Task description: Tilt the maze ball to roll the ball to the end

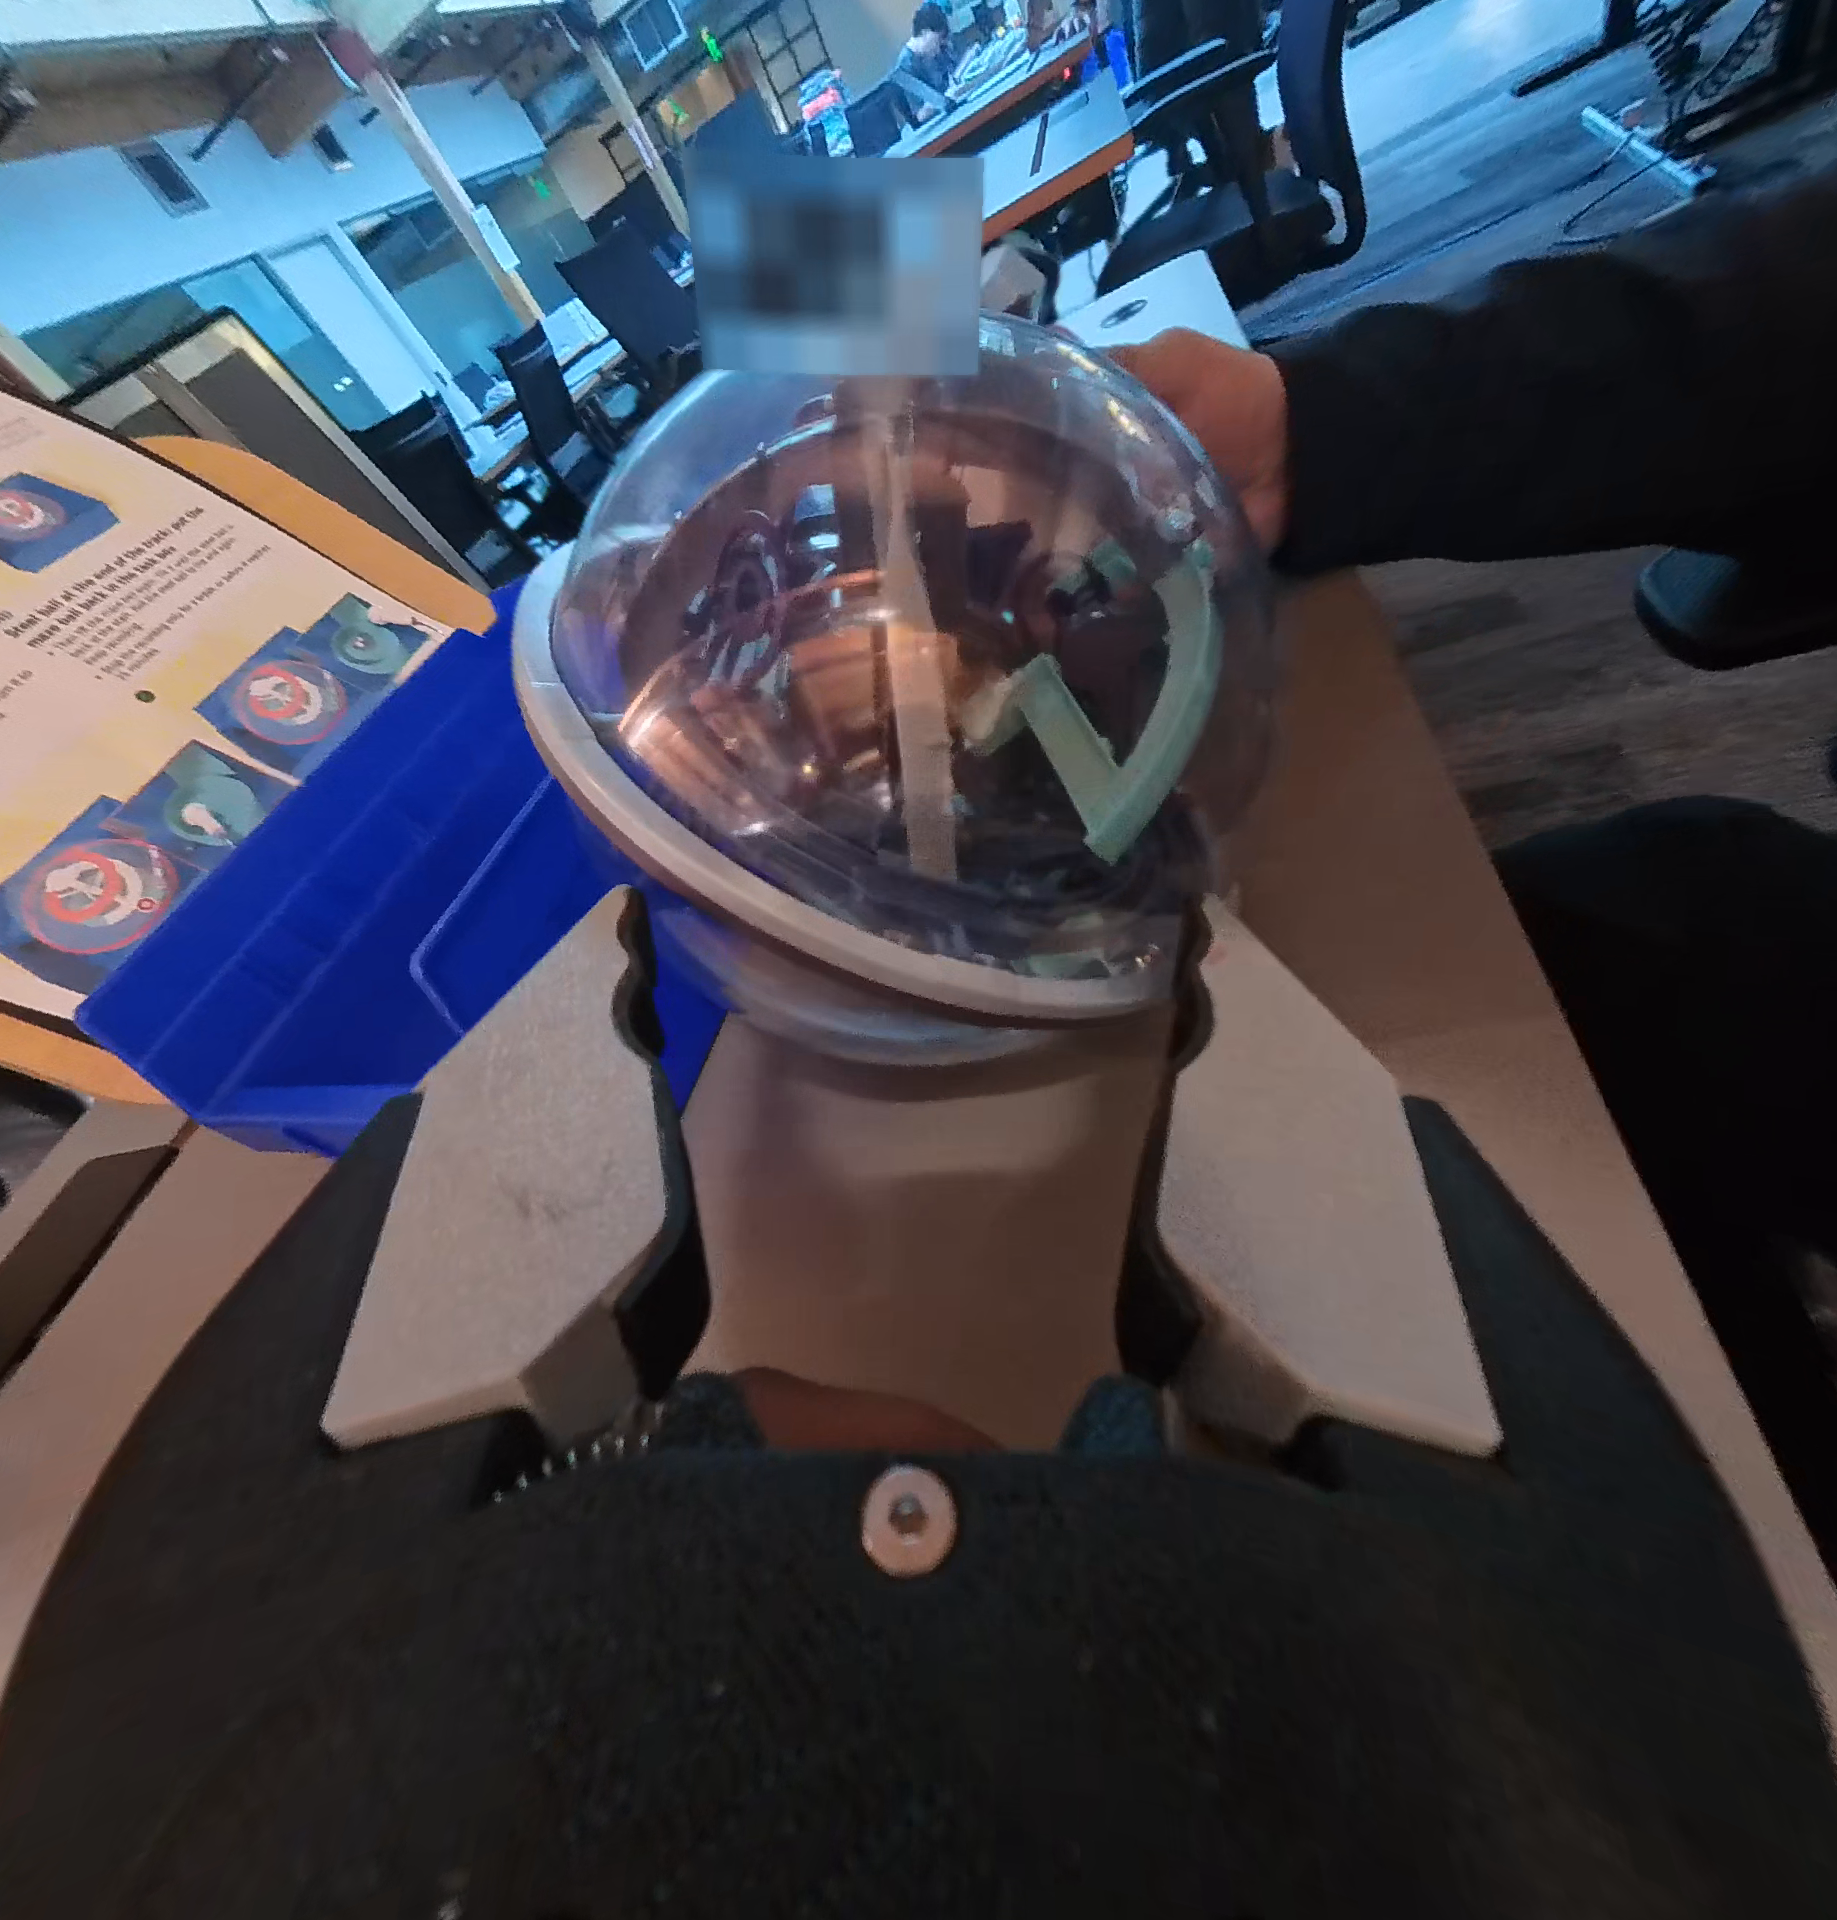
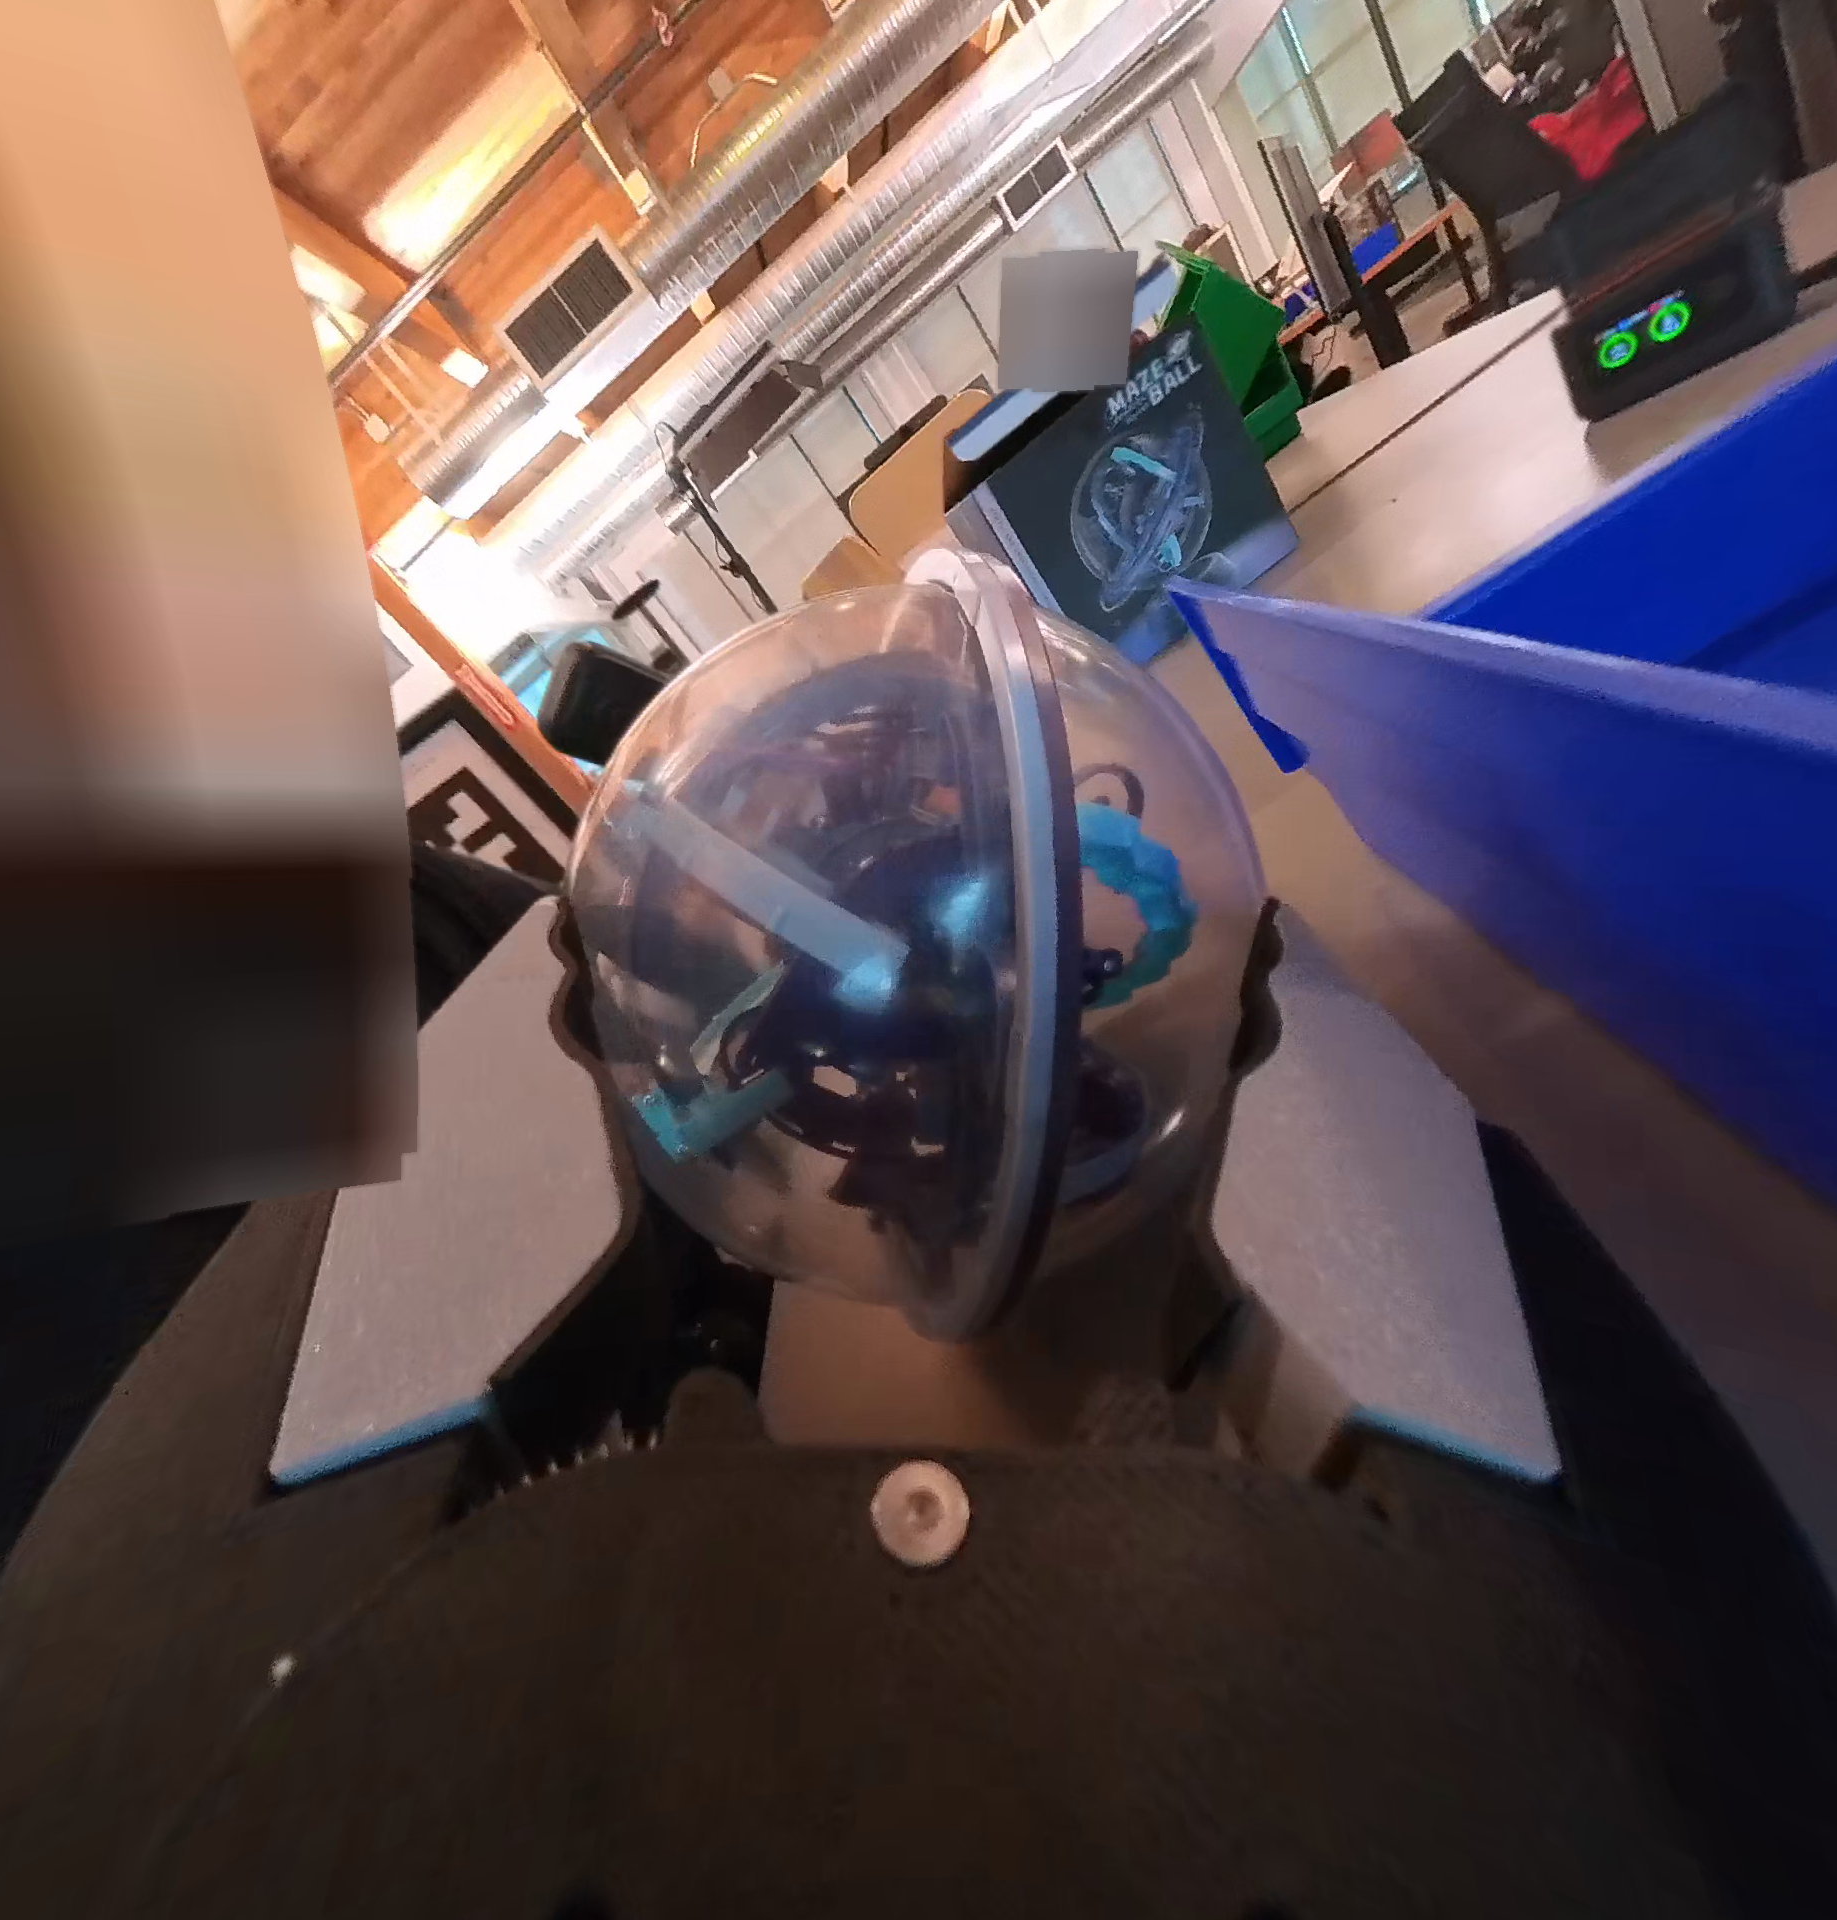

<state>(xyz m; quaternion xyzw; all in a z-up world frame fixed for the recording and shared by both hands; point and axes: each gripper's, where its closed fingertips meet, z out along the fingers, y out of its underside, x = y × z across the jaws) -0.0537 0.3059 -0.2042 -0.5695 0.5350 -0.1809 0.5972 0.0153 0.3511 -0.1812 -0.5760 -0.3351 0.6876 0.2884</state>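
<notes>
Both the left gripper [image 1: 909,966] and right gripper [image 2: 909,987] clamp the maze ball [image 1: 883,675], mid-frame, tilted. Inner ball not discernible; progress cannot be judged.

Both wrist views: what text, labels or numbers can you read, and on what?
I don't copy out writing; here is what bears it.
Instruction sheet, left view: printed lines and photos.
Dark box picturing the toy, right view: printed title.
Black device: two green-ringed readouts, too small.
Maze ball: no writing seen.
</notes>
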